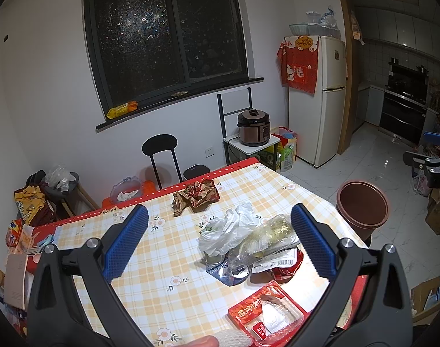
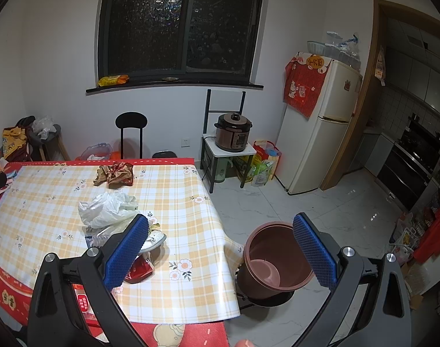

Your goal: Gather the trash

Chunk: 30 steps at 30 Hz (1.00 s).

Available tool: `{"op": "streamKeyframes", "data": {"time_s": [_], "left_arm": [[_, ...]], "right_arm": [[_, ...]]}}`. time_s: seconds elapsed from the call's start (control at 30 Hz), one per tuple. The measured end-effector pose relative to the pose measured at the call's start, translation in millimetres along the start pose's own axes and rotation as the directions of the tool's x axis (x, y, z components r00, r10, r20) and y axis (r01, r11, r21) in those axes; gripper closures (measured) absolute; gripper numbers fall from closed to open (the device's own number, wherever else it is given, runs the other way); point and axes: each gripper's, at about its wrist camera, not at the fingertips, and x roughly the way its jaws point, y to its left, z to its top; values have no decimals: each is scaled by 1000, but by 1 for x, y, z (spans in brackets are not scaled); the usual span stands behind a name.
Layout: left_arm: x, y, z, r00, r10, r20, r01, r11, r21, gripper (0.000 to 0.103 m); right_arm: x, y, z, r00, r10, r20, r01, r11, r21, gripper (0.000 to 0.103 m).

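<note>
Trash heap (white plastic bag (image 1: pixel 225 231), wrappers, red tray (image 1: pixel 266 315)) lies on the bench (image 1: pixel 150 260) near its edge beside the brown bin (image 2: pixel 273 260), placed for short drops; left gripper (image 1: pixel 220 243) and right gripper (image 2: pixel 220 248) both gape, holding nothing.

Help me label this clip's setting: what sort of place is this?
Most likely a home dining area beside a kitchen: a fridge, a pressure cooker on a small stand, and a table with a plaid cloth holding wrappers.
</note>
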Motion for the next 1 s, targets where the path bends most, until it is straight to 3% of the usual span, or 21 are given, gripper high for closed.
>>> {"op": "streamKeyframes", "data": {"time_s": [0.8, 0.83, 0.87, 1.0], "left_arm": [[-3, -6, 2, 1000, -7, 5, 7, 1000, -1, 6], [-4, -3, 3, 998, -70, 7, 70, 996, -60, 6], [-3, -7, 0, 1000, -4, 4, 4, 1000, 2, 6], [-2, -5, -3, 1000, -21, -5, 21, 1000, -14, 6]], "right_arm": [[-3, -2, 2, 1000, 0, -3, 0, 1000, -3, 4], [-3, 0, 1, 1000, 0, -3, 0, 1000, -3, 4], [-3, 0, 1, 1000, 1, -3, -1, 1000, -3, 4], [-1, 0, -3, 1000, 23, -9, -22, 1000, 3, 4]]}}
